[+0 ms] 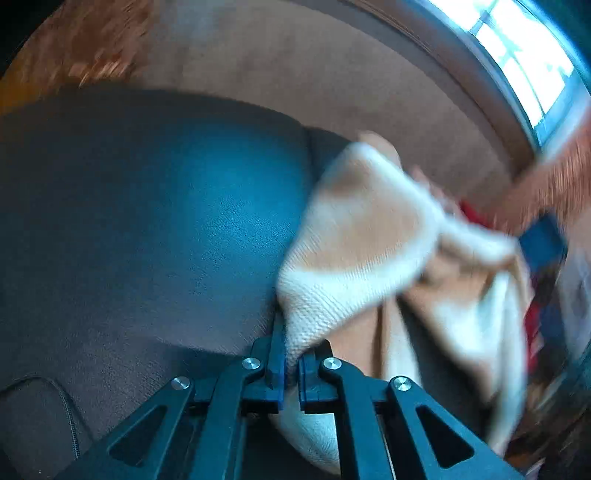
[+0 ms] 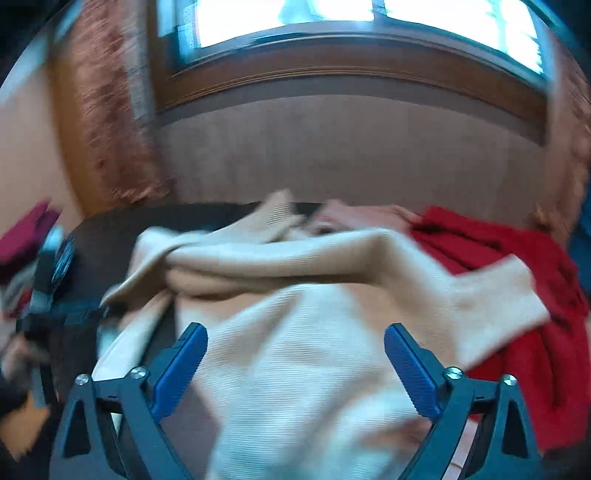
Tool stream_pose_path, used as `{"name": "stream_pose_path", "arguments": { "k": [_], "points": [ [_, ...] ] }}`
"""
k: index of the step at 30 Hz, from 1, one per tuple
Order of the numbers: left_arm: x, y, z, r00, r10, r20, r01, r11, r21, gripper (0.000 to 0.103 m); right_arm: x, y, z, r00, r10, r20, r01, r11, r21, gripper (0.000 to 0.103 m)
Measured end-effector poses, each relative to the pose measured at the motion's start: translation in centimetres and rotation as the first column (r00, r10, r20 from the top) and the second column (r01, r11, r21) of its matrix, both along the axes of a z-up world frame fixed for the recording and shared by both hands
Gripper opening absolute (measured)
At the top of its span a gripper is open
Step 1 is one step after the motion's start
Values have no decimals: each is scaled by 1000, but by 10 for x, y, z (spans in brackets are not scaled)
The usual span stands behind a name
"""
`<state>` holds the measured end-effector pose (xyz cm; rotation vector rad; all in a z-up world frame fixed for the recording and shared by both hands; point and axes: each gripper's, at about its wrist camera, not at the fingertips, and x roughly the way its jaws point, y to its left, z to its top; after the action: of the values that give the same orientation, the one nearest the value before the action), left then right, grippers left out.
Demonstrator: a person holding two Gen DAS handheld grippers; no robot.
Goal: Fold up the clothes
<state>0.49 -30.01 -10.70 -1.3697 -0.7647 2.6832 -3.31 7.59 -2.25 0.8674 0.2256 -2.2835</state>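
Note:
A cream knit sweater [image 1: 354, 236] hangs over the dark seat cushion [image 1: 147, 206]. My left gripper [image 1: 293, 360] is shut on a fold of the sweater's edge, and the cloth trails off to the right, blurred. In the right wrist view the same cream sweater [image 2: 295, 332] lies bunched, with a sleeve [image 2: 332, 258] draped across it. My right gripper [image 2: 295, 354] is open, its blue pads [image 2: 183, 365] spread wide on either side of the cloth, holding nothing. The other hand-held gripper [image 2: 48, 288] shows blurred at the left edge.
A red garment [image 2: 517, 280] lies to the right of the sweater, touching it. A dark red cloth [image 2: 26, 232] sits at far left. Behind stand a tan sofa back [image 2: 351, 158], a window [image 2: 332, 14] and orange curtains [image 2: 110, 122]. A blue object [image 1: 543, 243] shows at right.

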Motion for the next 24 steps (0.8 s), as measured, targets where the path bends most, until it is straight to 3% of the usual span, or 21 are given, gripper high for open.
{"name": "stream_pose_path", "arguments": {
  "k": [4, 6, 11, 14, 18, 21, 24],
  "points": [
    [-8, -69, 37, 989, 148, -24, -145, 985, 94, 3, 7, -39, -39, 990, 107, 95, -112, 993, 48, 98],
    [-14, -98, 61, 980, 198, -27, -195, 978, 78, 3, 7, -53, -59, 981, 126, 145, -136, 989, 59, 99],
    [-44, -157, 101, 942, 332, 41, -331, 943, -25, 8, 14, -67, -71, 968, 153, 198, -136, 986, -97, 103],
    [-57, -151, 106, 944, 324, 63, -316, 943, -107, 15, 17, -82, -74, 950, 200, 239, -150, 966, -210, 103],
    [-73, -143, 113, 945, 314, 91, -289, 933, -213, 17, 25, -104, -75, 941, 223, 257, -165, 960, -228, 103],
    [-36, -147, 114, 961, 269, 63, -245, 936, -251, 20, 29, -111, -74, 942, 217, 255, -172, 967, -189, 103],
    [-2, -144, 96, 967, 242, 75, -214, 939, -269, 22, 34, -110, -71, 936, 234, 264, -189, 964, -185, 103]
  ]
}}
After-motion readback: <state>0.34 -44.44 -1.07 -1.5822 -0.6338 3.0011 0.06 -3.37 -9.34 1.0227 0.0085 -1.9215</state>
